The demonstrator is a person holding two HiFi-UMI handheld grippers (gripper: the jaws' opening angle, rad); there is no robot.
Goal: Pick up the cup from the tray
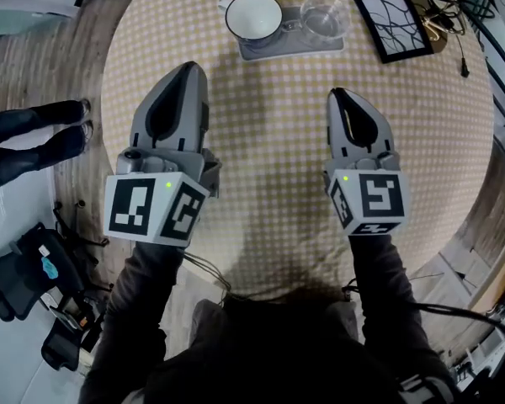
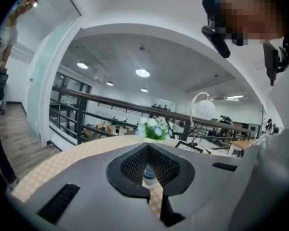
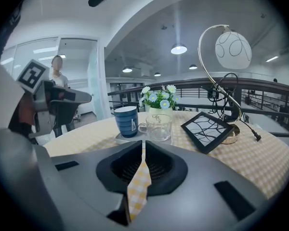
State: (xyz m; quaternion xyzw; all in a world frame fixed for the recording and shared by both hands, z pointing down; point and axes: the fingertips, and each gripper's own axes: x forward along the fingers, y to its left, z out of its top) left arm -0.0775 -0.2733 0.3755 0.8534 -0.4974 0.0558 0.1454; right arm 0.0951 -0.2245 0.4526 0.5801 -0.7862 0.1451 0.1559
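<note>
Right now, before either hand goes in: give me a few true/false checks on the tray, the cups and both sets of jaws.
1. The blue cup stands upright on the tray, next to the glass cup. True.
2. The right gripper holds the blue cup. False: the right gripper's jaws are shut on nothing, well short of the tray.
3. The left gripper has its jaws shut and empty. True.
4. The picture frame lies on the tray. False: the picture frame lies on the tablecloth, to the right of the tray in the head view.
5. Flowers stand behind the two cups in the right gripper view. True.
</note>
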